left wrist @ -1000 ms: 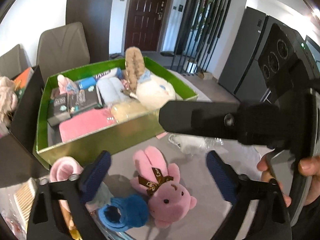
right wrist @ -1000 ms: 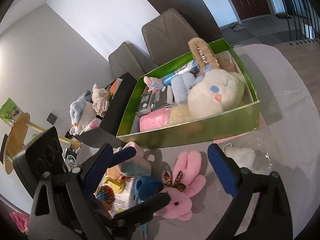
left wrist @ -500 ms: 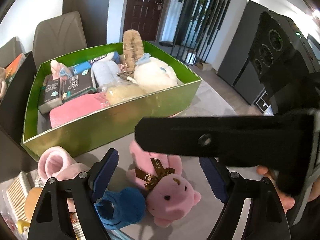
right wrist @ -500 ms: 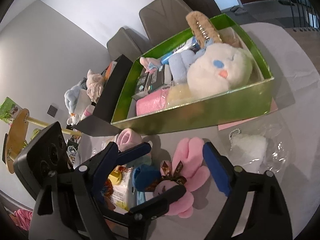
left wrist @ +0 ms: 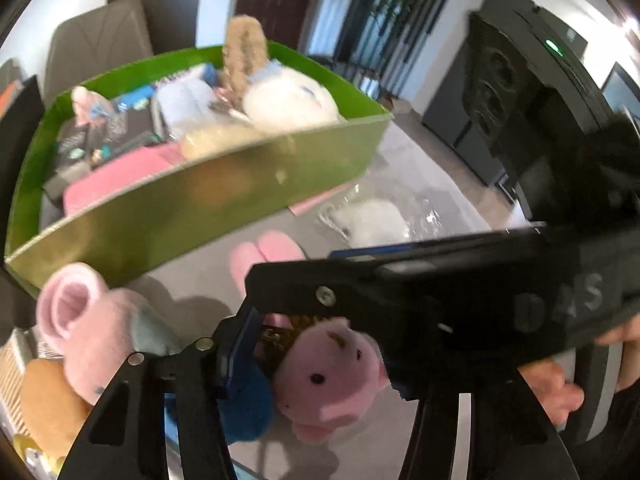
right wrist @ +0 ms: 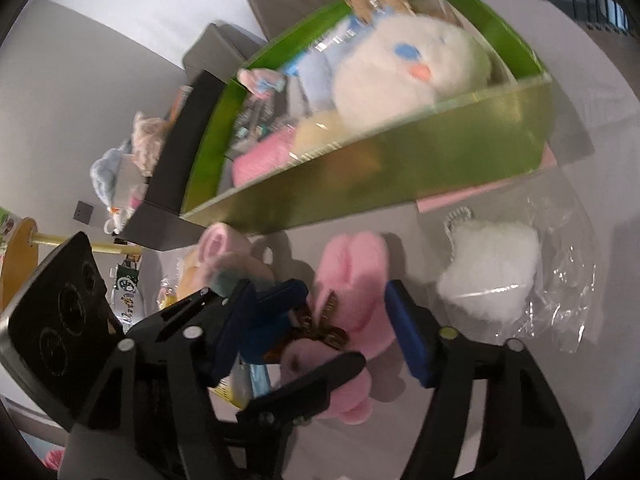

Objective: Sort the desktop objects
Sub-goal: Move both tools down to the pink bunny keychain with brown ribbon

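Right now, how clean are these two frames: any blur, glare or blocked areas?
Left wrist view: fisheye bending, motion smear on the green box, and the right tool crossing in front of the pink bunny. Right wrist view: similar smear, glare on the plastic bag.

the pink bunny [left wrist: 320,376] is partly hidden in the left wrist view: the right gripper [left wrist: 440,292] lies across it and covers its middle, so only its ears and face show. the right side of the left gripper [left wrist: 320,360] is behind that black bar too, so you cannot tell if its jaws touch the bunny. in the right wrist view the bunny's [right wrist: 352,280] face sits behind a black finger [right wrist: 304,388] of the left gripper. the blue fuzzy thing [left wrist: 248,408] is half covered and hard to name. the green box [left wrist: 192,204] and the toys in it are blurry. the small boxes [left wrist: 80,140] have writing too small to read. the white fluffy thing [right wrist: 488,272] is in a clear bag, and its shape is unclear.
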{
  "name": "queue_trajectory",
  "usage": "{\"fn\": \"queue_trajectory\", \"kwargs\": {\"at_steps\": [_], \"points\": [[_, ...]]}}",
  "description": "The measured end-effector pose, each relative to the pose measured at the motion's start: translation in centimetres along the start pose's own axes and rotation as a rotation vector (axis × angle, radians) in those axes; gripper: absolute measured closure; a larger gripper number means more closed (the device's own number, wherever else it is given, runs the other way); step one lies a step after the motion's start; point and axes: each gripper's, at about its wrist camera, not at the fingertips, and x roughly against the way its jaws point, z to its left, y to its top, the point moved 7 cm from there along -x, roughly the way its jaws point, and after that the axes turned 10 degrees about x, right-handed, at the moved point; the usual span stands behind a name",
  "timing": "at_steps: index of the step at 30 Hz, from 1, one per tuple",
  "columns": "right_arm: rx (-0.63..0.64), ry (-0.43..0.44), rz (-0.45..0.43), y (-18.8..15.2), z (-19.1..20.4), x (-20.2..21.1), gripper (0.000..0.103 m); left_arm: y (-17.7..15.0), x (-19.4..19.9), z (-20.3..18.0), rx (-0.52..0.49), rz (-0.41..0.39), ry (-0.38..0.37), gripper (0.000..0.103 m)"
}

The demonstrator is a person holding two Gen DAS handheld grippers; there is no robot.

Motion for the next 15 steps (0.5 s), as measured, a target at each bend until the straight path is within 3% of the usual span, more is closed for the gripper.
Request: {"fn": "queue_trajectory", "kwargs": {"at_steps": [3,15], "points": [[-0.025,-0.023,0.025,-0.4,-0.8,-0.4,0.044,0.0,0.1,0.1,0.007,0.004,-0.001,0.047],[-0.021,-0.034,0.069,-0.9,-0.9,-1.2,0.044,-0.7,0.4,0.4,0.015,0.075,0.03,0.047]]}}
